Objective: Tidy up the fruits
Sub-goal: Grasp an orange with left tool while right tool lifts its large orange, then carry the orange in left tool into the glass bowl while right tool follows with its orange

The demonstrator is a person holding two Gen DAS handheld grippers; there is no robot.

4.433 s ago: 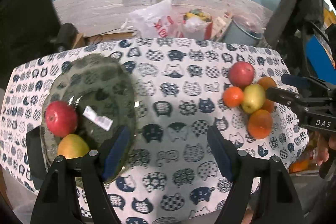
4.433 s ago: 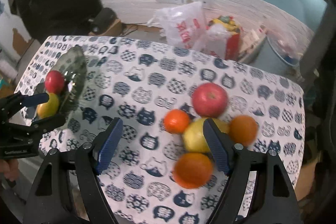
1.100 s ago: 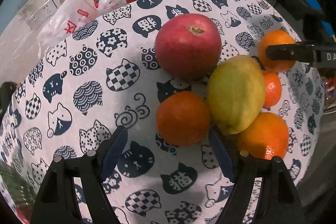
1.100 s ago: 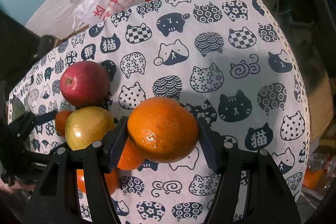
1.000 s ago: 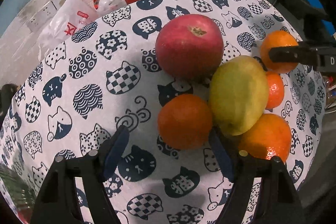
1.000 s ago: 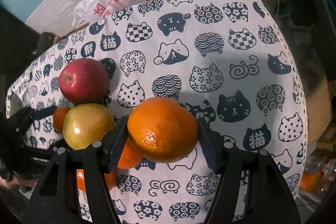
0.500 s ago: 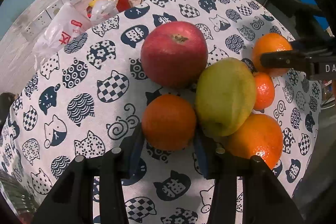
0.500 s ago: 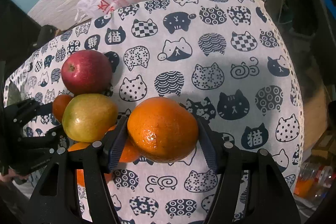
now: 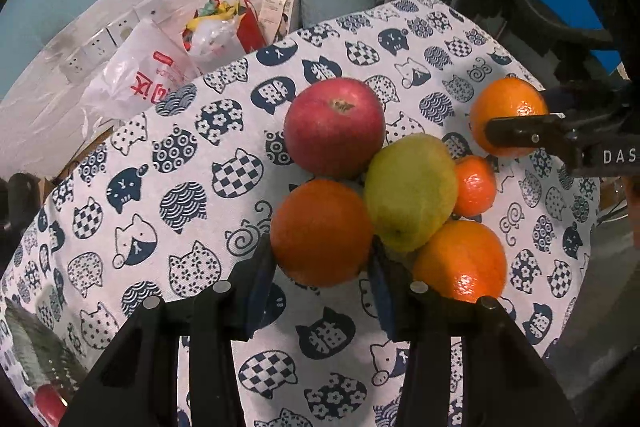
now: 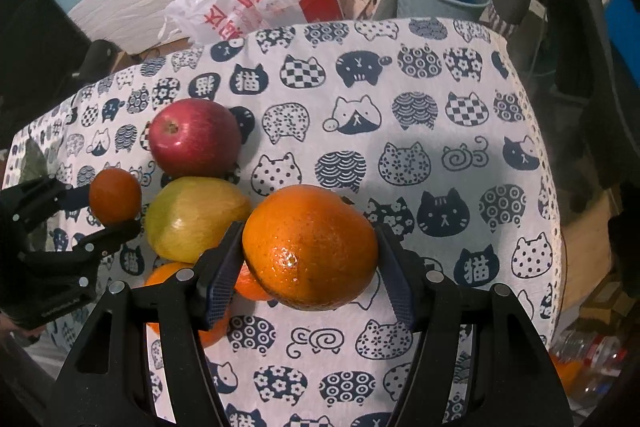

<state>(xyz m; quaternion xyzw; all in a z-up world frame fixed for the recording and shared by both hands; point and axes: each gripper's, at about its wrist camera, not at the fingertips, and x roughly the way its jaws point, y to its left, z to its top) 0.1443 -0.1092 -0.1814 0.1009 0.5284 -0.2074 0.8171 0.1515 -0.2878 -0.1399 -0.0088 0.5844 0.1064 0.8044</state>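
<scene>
Both grippers clamped: my left gripper (image 9: 322,269) pinches a small orange (image 9: 322,231) beside the pile on the tablecloth (image 9: 168,163), my right gripper (image 10: 310,267) a larger orange (image 10: 310,247) above it; firm, round, waxy, best held across the widest girth.

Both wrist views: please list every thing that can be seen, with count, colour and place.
Oranges: five, orange; one in the left tongs, one in the right tongs, three on the cloth, smallest beside the pear.
Apple: one, red, far side of the fruit cluster.
Pear: one, yellow-green, cluster middle.
Tablecloth: one, white with navy cats.
Plastic bag: one, white with red print, behind the table.
Bin: one, pale blue, behind the table.
Left tongs: black, blue pads, shut on orange.
Right tongs: same, shut on orange.
</scene>
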